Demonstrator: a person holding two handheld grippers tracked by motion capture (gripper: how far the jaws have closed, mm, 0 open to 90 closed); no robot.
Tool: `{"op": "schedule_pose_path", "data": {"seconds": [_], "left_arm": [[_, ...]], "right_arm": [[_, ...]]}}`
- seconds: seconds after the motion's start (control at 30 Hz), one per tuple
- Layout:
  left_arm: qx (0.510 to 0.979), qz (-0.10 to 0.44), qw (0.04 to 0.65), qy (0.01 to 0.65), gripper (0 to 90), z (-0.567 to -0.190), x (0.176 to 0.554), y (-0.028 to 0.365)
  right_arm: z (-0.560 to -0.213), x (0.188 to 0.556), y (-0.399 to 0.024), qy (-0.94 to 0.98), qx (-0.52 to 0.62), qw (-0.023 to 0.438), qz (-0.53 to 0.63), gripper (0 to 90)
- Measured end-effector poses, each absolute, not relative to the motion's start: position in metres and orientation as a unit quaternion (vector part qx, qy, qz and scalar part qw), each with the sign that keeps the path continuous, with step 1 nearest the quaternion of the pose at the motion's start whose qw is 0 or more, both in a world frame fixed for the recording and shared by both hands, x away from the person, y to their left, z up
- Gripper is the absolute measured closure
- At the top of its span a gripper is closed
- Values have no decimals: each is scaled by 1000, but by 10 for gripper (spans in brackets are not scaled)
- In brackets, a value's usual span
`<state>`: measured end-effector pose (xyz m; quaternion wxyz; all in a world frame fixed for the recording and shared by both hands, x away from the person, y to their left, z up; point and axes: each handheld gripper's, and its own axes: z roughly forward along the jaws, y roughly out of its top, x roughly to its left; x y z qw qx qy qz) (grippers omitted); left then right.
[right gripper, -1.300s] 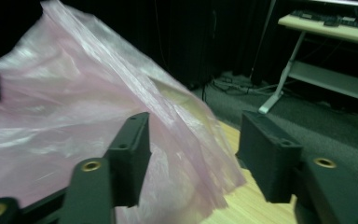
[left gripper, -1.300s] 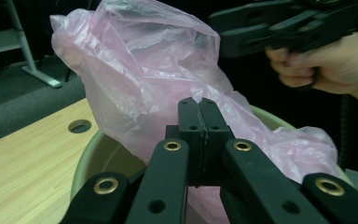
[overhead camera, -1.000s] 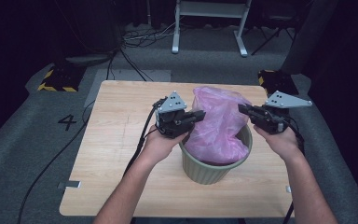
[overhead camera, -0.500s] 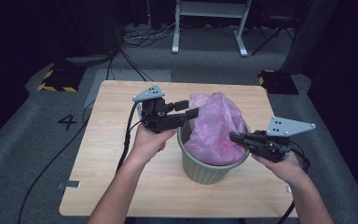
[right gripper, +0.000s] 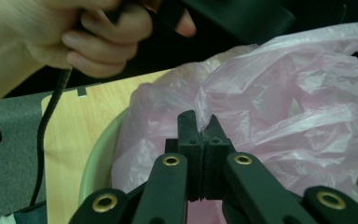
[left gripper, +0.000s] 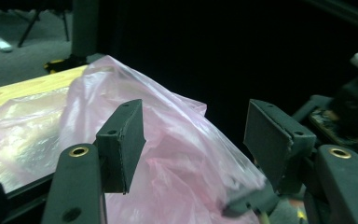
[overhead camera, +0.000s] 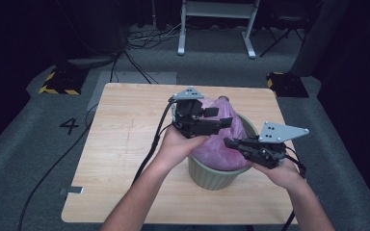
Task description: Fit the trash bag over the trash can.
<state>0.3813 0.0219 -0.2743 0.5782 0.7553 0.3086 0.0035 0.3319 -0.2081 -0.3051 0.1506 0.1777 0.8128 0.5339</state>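
A pink plastic bag (overhead camera: 216,150) bulges out of a pale green round bin (overhead camera: 217,177) on the wooden table (overhead camera: 125,144). My left gripper (overhead camera: 219,117) hovers over the bag's top. Its jaws have just been opening and stand apart. In the left gripper view the bag (left gripper: 177,158) lies between and below the left gripper (left gripper: 196,135) pads, which do not press on it. My right gripper (overhead camera: 229,142) is at the bin's near right side. In the right gripper view the right gripper (right gripper: 203,125) is shut on a fold of the bag (right gripper: 279,88).
The bin stands right of the table's middle, close to the near edge. The bin's rim (right gripper: 95,163) shows under the bag. A black cable (overhead camera: 149,154) trails from the left gripper across the table. Dark floor surrounds the table, with a white frame (overhead camera: 217,19) beyond it.
The left jaws have opened, and that gripper swung out left, then back over the bag's top. The right gripper came nearer and lower along the bin's right side, still shut.
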Motion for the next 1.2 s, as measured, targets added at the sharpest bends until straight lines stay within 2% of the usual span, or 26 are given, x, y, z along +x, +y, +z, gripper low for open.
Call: {"op": "schedule_pose_path", "data": {"seconds": [0.07, 0.13, 0.17, 0.23, 0.27, 0.37, 0.43, 0.53, 0.73, 0.83, 0.9, 0.93, 1.07, 1.2], "left_arm": [[762, 5, 568, 311, 441, -275, 381, 16], [770, 28, 555, 314, 612, -275, 379, 11], [771, 32, 554, 312, 725, -276, 378, 11], [772, 45, 553, 309, 857, -276, 375, 13], [773, 49, 554, 304, 884, -276, 375, 14], [776, 60, 560, 285, 898, -277, 369, 18], [775, 58, 564, 278, 898, -277, 366, 21], [774, 63, 572, 266, 897, -277, 361, 24], [777, 60, 577, 243, 897, -280, 348, 23], [780, 65, 580, 225, 897, -282, 340, 18], [780, 67, 583, 219, 897, -281, 336, 16], [780, 65, 584, 216, 897, -281, 335, 15], [777, 58, 591, 206, 896, -280, 330, 15], [770, 78, 598, 210, 896, -280, 324, 23]], "right_arm": [[-304, 331, -206, 813, 174, 152, 534, 894], [-303, 330, -204, 814, 169, 147, 536, 890], [-302, 329, -204, 815, 168, 147, 535, 882], [-302, 328, -206, 816, 166, 148, 534, 869], [-302, 327, -207, 815, 168, 148, 534, 857], [-302, 328, -217, 809, 174, 133, 545, 726], [-300, 326, -227, 794, 183, 128, 566, 571], [-293, 326, -245, 767, 205, 124, 595, 454], [-281, 336, -271, 730, 300, 168, 590, 351], [-278, 342, -275, 715, 346, 185, 579, 362], [-280, 346, -270, 732, 348, 168, 561, 358], [-282, 347, -266, 741, 355, 164, 546, 385], [-291, 356, -258, 754, 384, 157, 510, 588], [-299, 369, -266, 740, 413, 155, 507, 778]]}}
